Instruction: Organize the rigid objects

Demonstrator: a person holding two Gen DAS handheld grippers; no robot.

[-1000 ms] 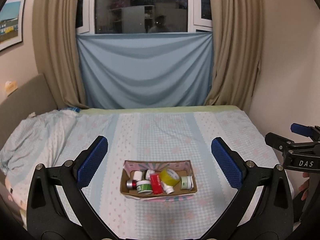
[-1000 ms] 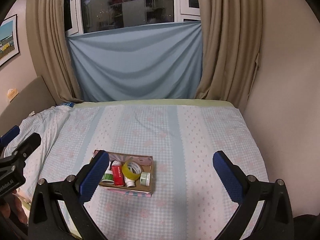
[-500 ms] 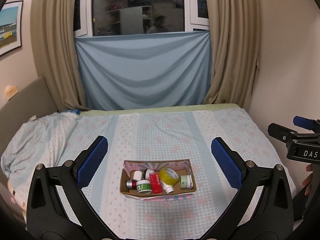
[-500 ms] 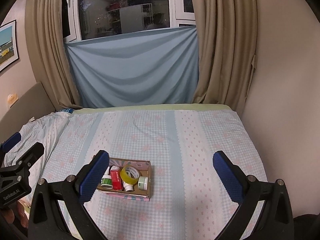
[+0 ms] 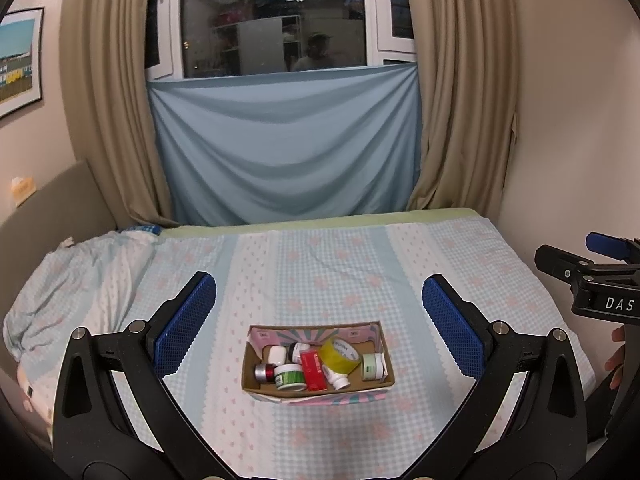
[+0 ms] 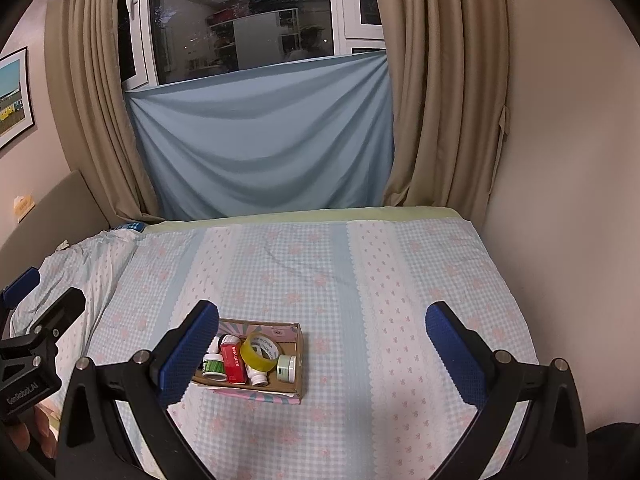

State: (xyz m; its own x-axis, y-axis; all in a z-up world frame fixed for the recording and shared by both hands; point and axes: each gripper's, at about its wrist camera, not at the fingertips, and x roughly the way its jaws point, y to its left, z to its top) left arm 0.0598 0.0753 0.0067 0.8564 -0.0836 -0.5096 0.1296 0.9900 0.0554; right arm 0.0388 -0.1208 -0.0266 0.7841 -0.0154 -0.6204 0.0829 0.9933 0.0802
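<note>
The left gripper (image 5: 318,320) is held above the bed (image 5: 320,264) with its jaws spread wide, the two blue pads (image 5: 184,324) far apart and nothing between them; it touches no object. The right gripper (image 6: 322,346) is equally wide open and empty, also raised over the bedspread and in contact with nothing. In the left wrist view the right gripper shows at the right edge, well apart from the box, and in the right wrist view the left gripper appears at the left edge. The task's things all sit inside a shallow cardboard box (image 5: 318,388) that rests on the checked bedspread near the front edge of the bed, straight ahead of the left gripper and off to the left of the right gripper's centre line. Inside the box lie a roll of yellow tape (image 5: 340,355) tilted on its edge, a red carton (image 5: 313,370) just beside it, a green-labelled jar (image 5: 290,376), a small red and silver can (image 5: 264,372) on its side, a pale green tub (image 5: 373,366) against the right wall, and a few small white bottles (image 5: 276,355) packed between them. Beige curtains (image 5: 460,120) and a hung blue sheet (image 5: 280,148) stand behind the bed.
</note>
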